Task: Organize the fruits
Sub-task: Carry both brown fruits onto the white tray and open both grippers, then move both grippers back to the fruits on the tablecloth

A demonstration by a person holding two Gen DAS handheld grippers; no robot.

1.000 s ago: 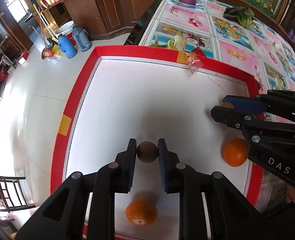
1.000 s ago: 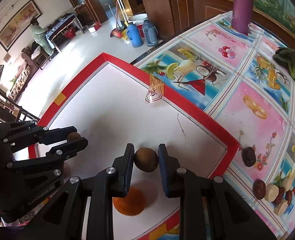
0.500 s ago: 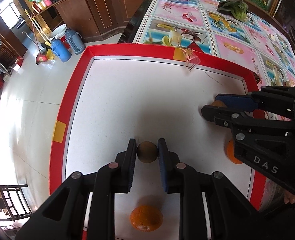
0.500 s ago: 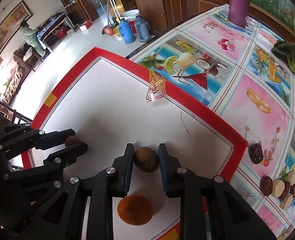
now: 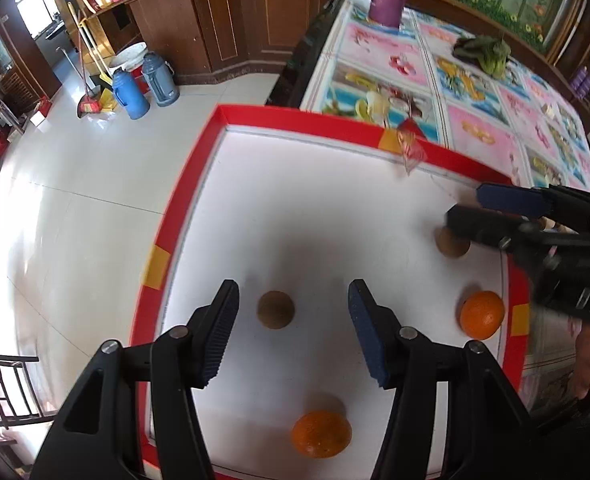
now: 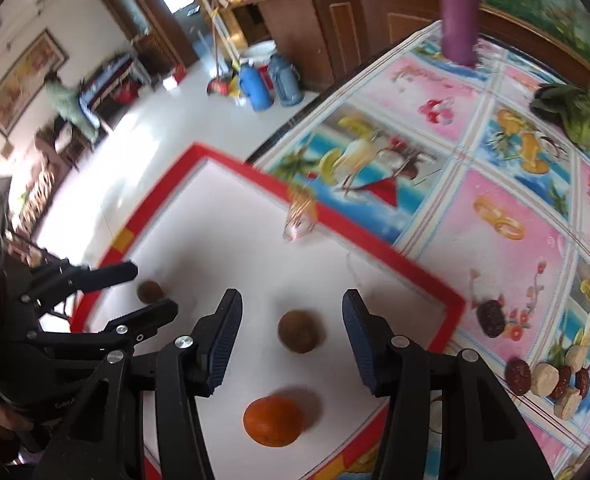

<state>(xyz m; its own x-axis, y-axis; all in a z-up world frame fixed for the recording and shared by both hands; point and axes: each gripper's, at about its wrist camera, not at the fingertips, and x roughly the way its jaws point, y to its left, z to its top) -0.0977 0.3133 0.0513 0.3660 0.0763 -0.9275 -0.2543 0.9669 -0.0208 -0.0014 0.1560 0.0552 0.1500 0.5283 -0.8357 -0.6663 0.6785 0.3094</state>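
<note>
Left wrist view: left claw (image 5: 293,330) spread wide, empty, around brown fruit (image 5: 275,309) on white red-rimmed tray (image 5: 183,216); orange (image 5: 321,433) nearer. Right wrist view: right claw (image 6: 292,336) likewise wide, empty, flanking second brown fruit (image 6: 298,331); second orange (image 6: 272,421) below.

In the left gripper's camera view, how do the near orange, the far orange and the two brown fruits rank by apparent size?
1. Near orange, though closeness to the camera inflates it.
2. Far orange.
3. Brown fruit between the open left gripper.
4. Far brown fruit, partly hidden, so unsure.
</note>
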